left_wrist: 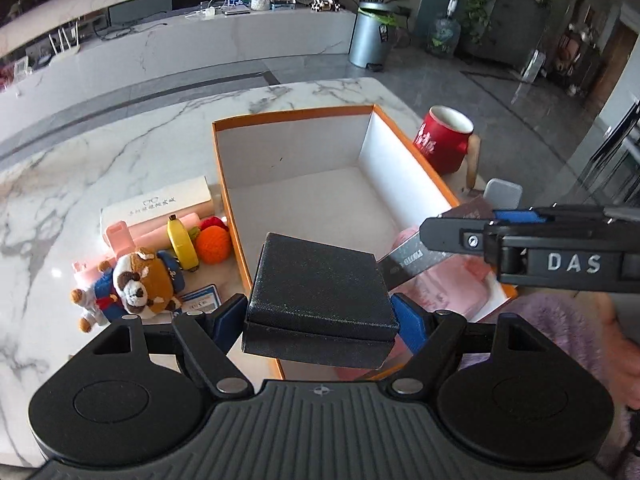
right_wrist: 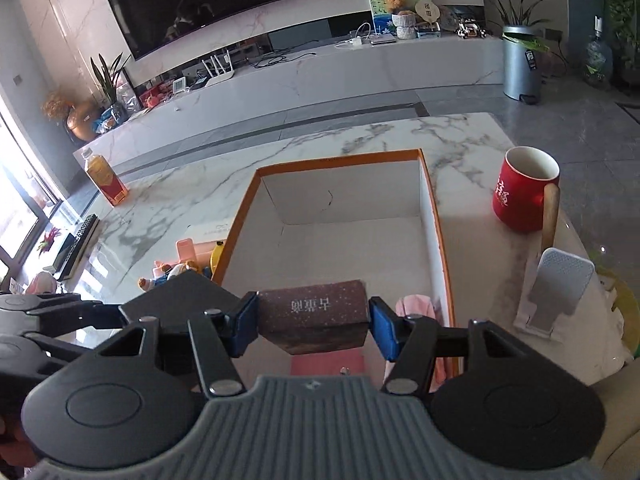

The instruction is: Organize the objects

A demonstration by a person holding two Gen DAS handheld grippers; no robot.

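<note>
The marble table (left_wrist: pixel 80 168) carries everything, and the orange-rimmed box (left_wrist: pixel 296 114) standing open on it serves as the landmark. Its white floor is bare at the far end; at the near end a pink cloth (left_wrist: pixel 452 284) lies inside against the right wall.

Outside the box's right wall stand a red mug (right_wrist: pixel 524 196) with a wooden handle and, nearer the camera, a grey stand (right_wrist: pixel 560 284). Outside its left wall lies a cluster: a long cream box (left_wrist: pixel 160 204), a plush dog (left_wrist: pixel 140 280), a yellow tape-like roll (left_wrist: pixel 182 244), an orange knitted ball (left_wrist: pixel 214 246) and a blue card (left_wrist: pixel 200 298). Farther off on that side stands a bottle of amber drink (right_wrist: pixel 105 178).

Over the box's near end, the left gripper (left_wrist: pixel 320 312) is clamped on a black lidded case (left_wrist: pixel 320 280), its blue pads pressing both sides. Just to the right, also above the near end, the right gripper (right_wrist: pixel 312 320) squeezes a dark red speckled packet (right_wrist: pixel 316 316) with printed characters between its blue pads. Whether either item touches the box floor is hard to tell; both appear held above it.
</note>
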